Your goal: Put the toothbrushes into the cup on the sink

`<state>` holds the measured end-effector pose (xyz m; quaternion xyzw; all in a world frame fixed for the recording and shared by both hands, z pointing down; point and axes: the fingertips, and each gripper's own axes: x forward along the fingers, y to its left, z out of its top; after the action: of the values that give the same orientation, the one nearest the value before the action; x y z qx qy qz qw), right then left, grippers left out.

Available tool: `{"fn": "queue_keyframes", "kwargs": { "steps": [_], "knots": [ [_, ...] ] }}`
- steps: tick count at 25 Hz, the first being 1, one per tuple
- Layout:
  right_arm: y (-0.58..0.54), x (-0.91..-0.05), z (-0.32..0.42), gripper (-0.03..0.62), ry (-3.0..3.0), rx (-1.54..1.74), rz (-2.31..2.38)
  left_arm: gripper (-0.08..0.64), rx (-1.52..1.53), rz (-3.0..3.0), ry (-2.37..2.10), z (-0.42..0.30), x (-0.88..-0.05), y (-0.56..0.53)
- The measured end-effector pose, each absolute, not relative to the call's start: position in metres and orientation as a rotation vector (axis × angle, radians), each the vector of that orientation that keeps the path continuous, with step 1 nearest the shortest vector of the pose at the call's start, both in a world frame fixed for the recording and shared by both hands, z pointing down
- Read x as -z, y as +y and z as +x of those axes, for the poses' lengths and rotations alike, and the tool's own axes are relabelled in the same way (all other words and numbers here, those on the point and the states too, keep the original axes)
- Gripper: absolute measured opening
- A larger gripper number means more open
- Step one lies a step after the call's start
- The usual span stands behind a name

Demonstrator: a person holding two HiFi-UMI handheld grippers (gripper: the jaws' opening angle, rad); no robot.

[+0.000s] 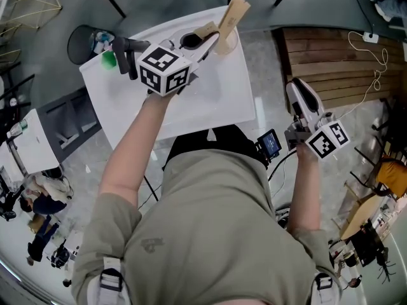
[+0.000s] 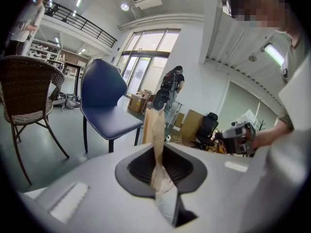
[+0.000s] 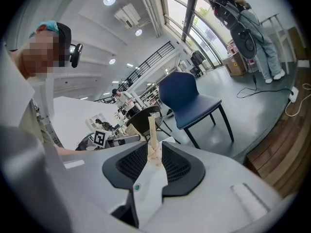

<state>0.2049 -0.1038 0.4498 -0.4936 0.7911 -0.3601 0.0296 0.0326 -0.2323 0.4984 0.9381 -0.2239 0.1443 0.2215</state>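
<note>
Snugly, toothbrush (image 2: 158, 130) in left gripper (image 2: 159, 177).

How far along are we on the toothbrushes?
Done: one tan toothbrush pack looks already stood in the cup on the sink. In hand: left gripper grips a second pack near the cup; right gripper grips a third pack, off the sink. Left: drop both in.

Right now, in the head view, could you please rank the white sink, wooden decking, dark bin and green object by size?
white sink
wooden decking
dark bin
green object
The sink sits nearer the camera than the decking, so that pair's true order is unsure.
</note>
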Motion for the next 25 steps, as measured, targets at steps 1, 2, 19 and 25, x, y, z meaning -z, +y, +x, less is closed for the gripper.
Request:
{"fn": "queue_keyframes", "kwargs": {
  "steps": [1,2,19,25],
  "knots": [
    [-0.103,-0.450,0.204,0.100,2.437,1.112,-1.519,0.035,-0.396,2.591,-0.620,0.033,-0.499,-0.233],
    [-0.103,-0.450,0.204,0.100,2.434,1.114,-1.516,0.035,-0.393,2.591,-0.621,0.033,-0.499,-0.233],
    [-0.111,-0.446,0.201,0.100,2.407,1.105,-1.482,0.153,-0.462,2.589,-0.729,0.014,-0.495,-0.246],
    [-0.119,-0.437,0.204,0.100,2.414,1.070,-1.458,0.170,-0.459,2.596,-0.761,0.008,-0.475,-0.239]
  ]
}}
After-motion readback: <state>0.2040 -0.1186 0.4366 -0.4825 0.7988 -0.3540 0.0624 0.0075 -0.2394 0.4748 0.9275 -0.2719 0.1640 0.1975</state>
